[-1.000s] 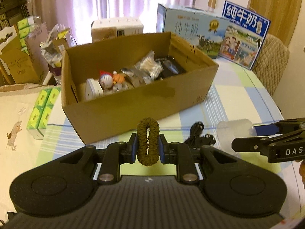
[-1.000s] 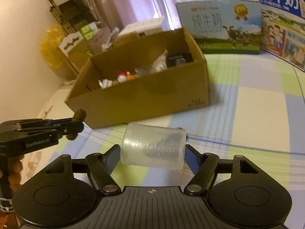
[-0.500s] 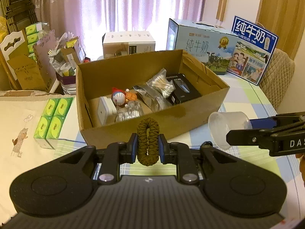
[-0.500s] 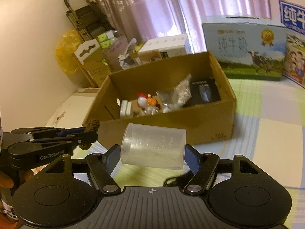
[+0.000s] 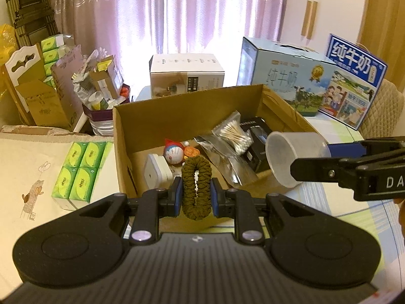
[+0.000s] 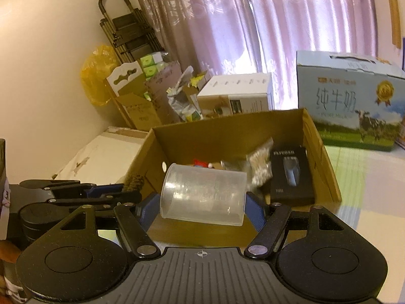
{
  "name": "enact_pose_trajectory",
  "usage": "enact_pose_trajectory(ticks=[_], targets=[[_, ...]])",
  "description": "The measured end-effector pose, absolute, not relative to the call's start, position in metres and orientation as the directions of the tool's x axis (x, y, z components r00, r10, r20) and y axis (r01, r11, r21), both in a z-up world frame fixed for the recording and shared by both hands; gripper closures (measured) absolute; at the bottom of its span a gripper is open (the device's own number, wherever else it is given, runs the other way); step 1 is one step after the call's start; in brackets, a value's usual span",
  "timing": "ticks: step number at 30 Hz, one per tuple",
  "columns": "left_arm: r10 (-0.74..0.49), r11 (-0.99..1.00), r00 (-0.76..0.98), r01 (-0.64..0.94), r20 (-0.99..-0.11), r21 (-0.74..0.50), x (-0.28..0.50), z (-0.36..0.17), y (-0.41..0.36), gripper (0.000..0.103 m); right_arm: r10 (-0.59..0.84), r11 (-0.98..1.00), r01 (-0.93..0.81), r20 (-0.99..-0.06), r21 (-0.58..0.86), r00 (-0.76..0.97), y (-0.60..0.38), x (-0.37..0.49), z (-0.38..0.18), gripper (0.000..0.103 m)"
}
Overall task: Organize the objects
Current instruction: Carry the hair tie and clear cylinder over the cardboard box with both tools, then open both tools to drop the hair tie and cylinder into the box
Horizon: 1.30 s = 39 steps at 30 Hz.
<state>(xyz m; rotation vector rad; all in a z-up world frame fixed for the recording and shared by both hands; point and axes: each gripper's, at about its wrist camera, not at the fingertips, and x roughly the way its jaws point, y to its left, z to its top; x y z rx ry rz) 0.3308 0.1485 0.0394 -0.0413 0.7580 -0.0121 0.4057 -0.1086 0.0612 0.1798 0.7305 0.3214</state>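
— Where were the hands?
— Both tilted down over the open brown cardboard box (image 5: 192, 116) — left gripper (image 5: 196, 197) jaws clamped the olive knitted hair scrunchie (image 5: 196, 190); right gripper (image 6: 202, 204) jaws gripped the clear plastic measuring cup (image 6: 203, 193) sideways.

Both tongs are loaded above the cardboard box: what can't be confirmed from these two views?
- Brown cardboard box floor, right wrist view: hidden behind the clear plastic measuring cup.
- Cup's printed scale: blurred.
- Olive-brown knitted hair tie, right wrist view: mostly hidden by the left tongs.
- Right tongs, left wrist view: cut off by the frame edge.
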Motion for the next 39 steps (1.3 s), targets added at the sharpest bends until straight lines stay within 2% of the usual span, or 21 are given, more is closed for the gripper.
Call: enact_pose_trajectory(ticks=[21,32,35,39], targets=[[0.002,0.998,0.614,-0.046,-0.789,-0.033,0.402,0.003,0.179,0.080,0.297,0.955,-0.184,-0.715,0.234,0.632,-0.099,0.469,0.013,0.034],[-0.011,0.999,0.584,-0.034,-0.811,-0.039,0.417,-0.007,0.185,0.077,0.290,0.957,-0.171,-0.734,0.235,0.614,-0.098,0.480,0.001,0.034],[-0.018,0.999,0.584,-0.030,-0.811,-0.043,0.416,-0.006,0.185,0.073,0.290,0.957,-0.167,-0.737,0.238,0.611,-0.100,0.481,0.000,0.034],[-0.024,0.999,0.586,-0.024,-0.810,-0.047,0.415,-0.005,0.184,0.058,0.288,0.957,-0.163,-0.737,0.239,0.612,-0.102,0.483,0.001,0.034]])
